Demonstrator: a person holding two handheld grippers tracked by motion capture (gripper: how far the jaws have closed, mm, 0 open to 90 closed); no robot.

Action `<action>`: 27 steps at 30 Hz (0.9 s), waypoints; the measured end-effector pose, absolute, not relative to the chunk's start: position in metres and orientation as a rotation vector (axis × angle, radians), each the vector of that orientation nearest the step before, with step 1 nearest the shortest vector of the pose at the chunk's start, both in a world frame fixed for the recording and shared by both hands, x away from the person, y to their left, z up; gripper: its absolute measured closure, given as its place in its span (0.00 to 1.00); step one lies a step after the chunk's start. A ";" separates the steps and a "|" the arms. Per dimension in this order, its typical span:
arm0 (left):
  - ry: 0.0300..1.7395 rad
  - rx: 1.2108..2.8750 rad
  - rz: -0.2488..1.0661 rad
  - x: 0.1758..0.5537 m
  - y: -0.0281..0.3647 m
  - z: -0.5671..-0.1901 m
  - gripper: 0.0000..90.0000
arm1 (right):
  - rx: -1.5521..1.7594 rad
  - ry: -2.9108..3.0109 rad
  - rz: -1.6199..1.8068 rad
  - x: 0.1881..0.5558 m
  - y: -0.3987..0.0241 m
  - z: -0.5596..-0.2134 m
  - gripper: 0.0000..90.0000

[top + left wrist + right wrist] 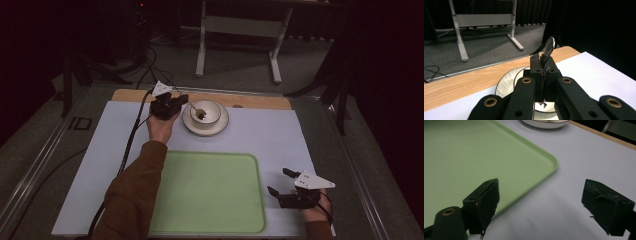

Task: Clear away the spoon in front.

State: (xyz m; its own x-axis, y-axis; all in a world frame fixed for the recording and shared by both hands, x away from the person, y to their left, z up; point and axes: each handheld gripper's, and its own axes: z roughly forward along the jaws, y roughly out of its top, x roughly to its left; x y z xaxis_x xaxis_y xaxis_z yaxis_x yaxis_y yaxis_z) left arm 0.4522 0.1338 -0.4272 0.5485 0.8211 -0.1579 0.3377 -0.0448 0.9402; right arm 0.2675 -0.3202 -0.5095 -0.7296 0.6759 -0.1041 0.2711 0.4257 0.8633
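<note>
**user1:** Dark room, black curtains at the back, a white desk frame [239, 30] seen on the grey floor. Pale tabletop [280, 135] w/ a wood strip along the far edge. Which step is being done atm?

**user2:** Looks like the spoon [548, 49] is being lifted out of the bowl [206, 111], judging by how it's held up. The bowl sits on a saucer [190, 125] near the far edge. The spoon handle is clamped by the left gripper [541, 65], fingers [535, 62] pressed fully together on it, spoon bowl poking up past the tips in the left gripper view.

**user1:** And the other one?

**user2:** Right gripper [541, 202] is parked low near the tabletop's right side, just beside the green tray [210, 192]. Fingers [486, 202] spread wide apart, nothing held, nothing touched.

**user1:** Next move, imo?

**user2:** Prob the spoon gets carried over and laid on the tray, which is well apart from the bowl. Grip needs to be kept tight, since the handle is thin and could swivel. The rim should be cleared before any sideways move, else the bowl gets nudged off the saucer.
</note>
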 end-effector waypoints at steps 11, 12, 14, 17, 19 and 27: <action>0.983 1.624 0.533 0.444 0.142 -0.414 0.98 | 0.803 2.244 1.242 0.268 -0.320 -0.510 0.16; 0.982 1.626 0.535 0.444 0.143 -0.414 0.98 | 0.803 2.245 1.242 0.268 -0.320 -0.510 0.16; 0.982 1.633 0.540 0.442 0.145 -0.412 0.98 | 0.802 2.246 1.241 0.267 -0.320 -0.510 0.16; 0.978 1.641 0.541 0.440 0.147 -0.409 0.98 | 0.803 2.245 1.241 0.267 -0.320 -0.510 0.16; 0.975 1.642 0.541 0.438 0.147 -0.407 0.98 | 0.803 2.245 1.241 0.267 -0.320 -0.510 0.16; 0.958 1.672 0.542 0.431 0.148 -0.401 0.98 | 0.802 2.243 1.241 0.267 -0.320 -0.510 0.16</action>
